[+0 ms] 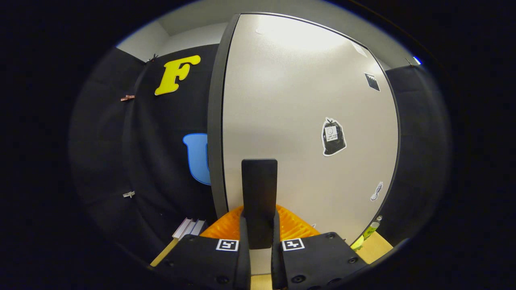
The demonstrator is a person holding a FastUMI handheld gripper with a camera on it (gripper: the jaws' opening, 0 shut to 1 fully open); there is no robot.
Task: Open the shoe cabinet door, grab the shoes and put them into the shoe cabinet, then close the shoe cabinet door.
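Note:
The shoe cabinet door (290, 100) is a pale grey panel with a dark edge (215, 121) along its left side, and it stands right in front of me. A black flat handle (259, 181) sticks out from its lower part. My gripper (259, 225) is shut on this handle, one finger pressing each side of it. The ribbed fingertips (296, 225) fan out behind the handle, against the door. Several stickers are on the door's right half, the largest a black bag shape (333, 137).
Black cloth wall lies left and right of the door. A small stack of pale flat things (188, 228) rests at the wall's foot to the left, on a wooden surface (165, 253). A yellow-green bottle (370, 231) stands by the door's lower right corner.

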